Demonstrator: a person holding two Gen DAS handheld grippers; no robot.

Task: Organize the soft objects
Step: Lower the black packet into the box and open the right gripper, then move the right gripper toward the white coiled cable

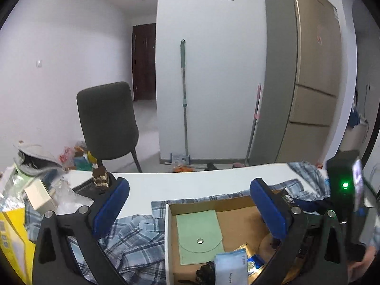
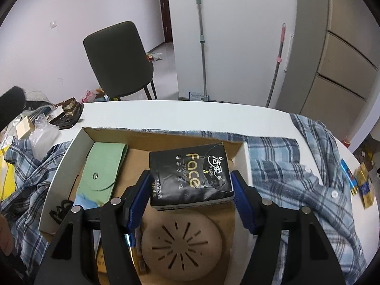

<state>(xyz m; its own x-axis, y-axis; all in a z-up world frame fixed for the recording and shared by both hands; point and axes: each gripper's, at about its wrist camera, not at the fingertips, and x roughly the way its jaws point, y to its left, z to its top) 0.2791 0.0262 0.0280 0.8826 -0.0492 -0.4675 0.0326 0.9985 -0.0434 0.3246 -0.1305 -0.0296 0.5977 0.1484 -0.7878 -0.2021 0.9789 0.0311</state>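
Observation:
My right gripper (image 2: pixel 190 185) is shut on a black "Face" tissue pack (image 2: pixel 190 178) and holds it over the open cardboard box (image 2: pixel 61 163). In the box lie a green felt pouch (image 2: pixel 102 171), a round tan perforated disc (image 2: pixel 181 242) and a black hair tie (image 2: pixel 59 210). My left gripper (image 1: pixel 190 201) is open and empty, above the box's far left corner (image 1: pixel 167 211). The green pouch (image 1: pixel 199 232) and a light blue packet (image 1: pixel 230 268) show below it. A blue plaid shirt (image 1: pixel 133 242) lies under and around the box, and shows right of it in the right wrist view (image 2: pixel 296 185).
The white table (image 2: pixel 190 116) holds a cake slice on a black tray (image 2: pixel 67 111), plastic bags and boxes at the left (image 1: pixel 35 194), and gold-blue packets at the right edge (image 2: pixel 363 185). A dark chair (image 1: pixel 109 121), mops and a fridge (image 1: pixel 308 71) stand beyond.

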